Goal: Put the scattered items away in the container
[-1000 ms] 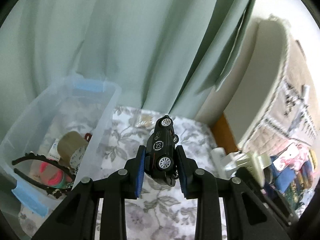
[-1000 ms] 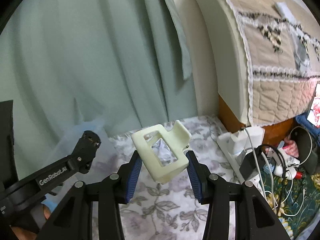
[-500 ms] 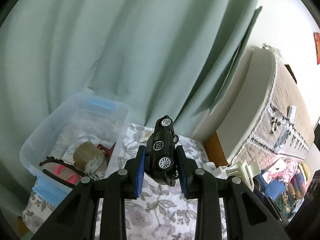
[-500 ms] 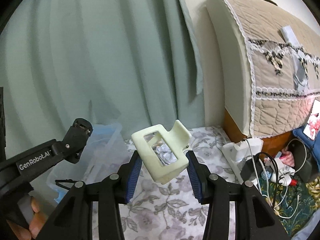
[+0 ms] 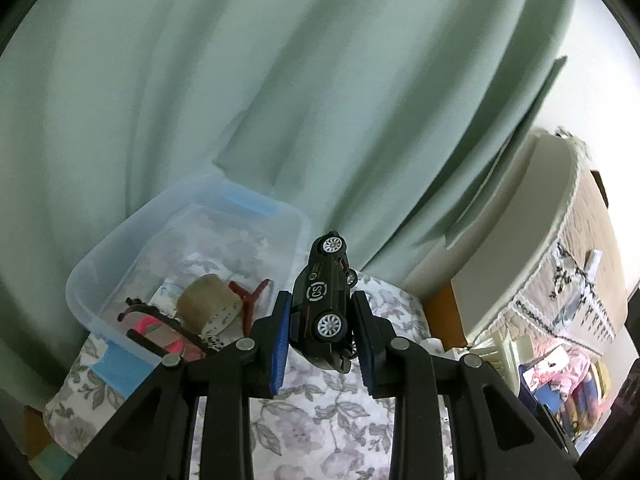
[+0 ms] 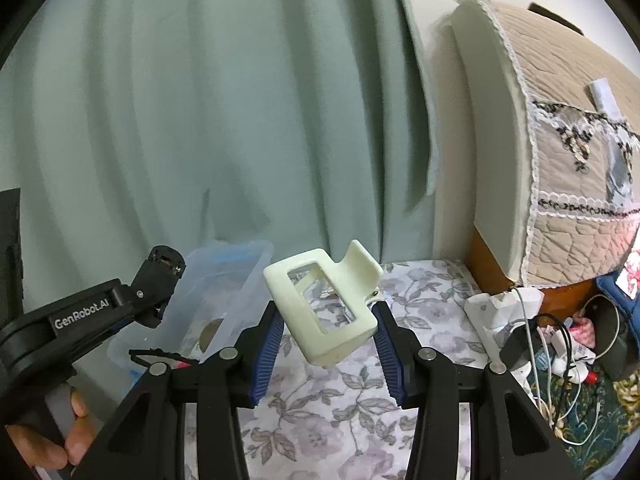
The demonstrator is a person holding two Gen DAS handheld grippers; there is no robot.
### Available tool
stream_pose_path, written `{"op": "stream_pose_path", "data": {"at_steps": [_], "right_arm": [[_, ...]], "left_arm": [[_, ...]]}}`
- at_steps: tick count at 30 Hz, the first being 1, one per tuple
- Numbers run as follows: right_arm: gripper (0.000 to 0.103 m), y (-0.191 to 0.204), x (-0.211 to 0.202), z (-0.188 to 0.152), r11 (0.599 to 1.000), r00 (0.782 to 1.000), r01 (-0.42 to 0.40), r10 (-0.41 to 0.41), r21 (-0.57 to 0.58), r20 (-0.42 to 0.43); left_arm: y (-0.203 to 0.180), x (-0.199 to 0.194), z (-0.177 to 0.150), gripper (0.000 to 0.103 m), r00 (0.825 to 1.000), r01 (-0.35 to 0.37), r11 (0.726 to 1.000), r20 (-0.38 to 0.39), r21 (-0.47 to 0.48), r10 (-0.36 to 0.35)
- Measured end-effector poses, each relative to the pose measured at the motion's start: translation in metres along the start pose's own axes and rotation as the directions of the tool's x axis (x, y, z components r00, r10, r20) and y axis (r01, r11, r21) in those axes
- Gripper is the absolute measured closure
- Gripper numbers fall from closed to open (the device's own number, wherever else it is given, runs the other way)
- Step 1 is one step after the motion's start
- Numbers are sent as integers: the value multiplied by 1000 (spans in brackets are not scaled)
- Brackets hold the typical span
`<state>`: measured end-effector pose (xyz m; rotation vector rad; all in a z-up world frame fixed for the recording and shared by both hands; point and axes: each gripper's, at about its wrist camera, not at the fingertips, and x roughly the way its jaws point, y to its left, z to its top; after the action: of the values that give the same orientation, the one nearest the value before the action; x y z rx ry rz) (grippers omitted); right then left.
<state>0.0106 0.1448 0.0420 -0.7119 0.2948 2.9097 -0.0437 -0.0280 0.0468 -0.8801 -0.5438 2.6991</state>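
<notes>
A: What did the left tongs (image 5: 322,332) have?

B: I logged them closed on the black toy car (image 5: 325,302). It was clamped by its sides between the blue pads (image 5: 280,342), nose tilted up, two white-spoked wheels facing the camera. It hung above the flowered cloth on the worktop (image 5: 316,424), just right of the clear plastic box (image 5: 192,256).

A: And the box contents?

B: I noted a roll of brown tape (image 5: 210,306), a black hairband (image 5: 168,322), something pink under it, and a dark red piece (image 5: 250,298) leaning against the near wall. Beyond that I could not tell.

A: Right side?

B: The right tongs (image 6: 326,340) were gripping a cream plastic clip (image 6: 324,312), tilted, with an open rectangular window in its face. It was held off the worktop (image 6: 340,420), to the right of the box (image 6: 224,292). In that view the left tongs (image 6: 160,280) appeared at the left edge, beside the box, with fingers (image 6: 76,436) around the handle.

A: Surroundings?

B: Green curtain (image 5: 280,100) behind; cables and a power strip (image 6: 504,312) at the right.
</notes>
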Motion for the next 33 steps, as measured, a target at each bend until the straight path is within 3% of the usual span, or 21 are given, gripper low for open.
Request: {"op": "stream_pose_path", "data": {"at_steps": [21,33], "right_arm": [[54,74,57,-23,981,984,-106,80,-164,-160],[54,103,78,-24,963,977,-179,150,-203,-151]], "left_arm": [[90,19,1,72,997,-79,988,-16,-129,78],[116,32,0,72,997,-73,986,-10,-149,73]]}}
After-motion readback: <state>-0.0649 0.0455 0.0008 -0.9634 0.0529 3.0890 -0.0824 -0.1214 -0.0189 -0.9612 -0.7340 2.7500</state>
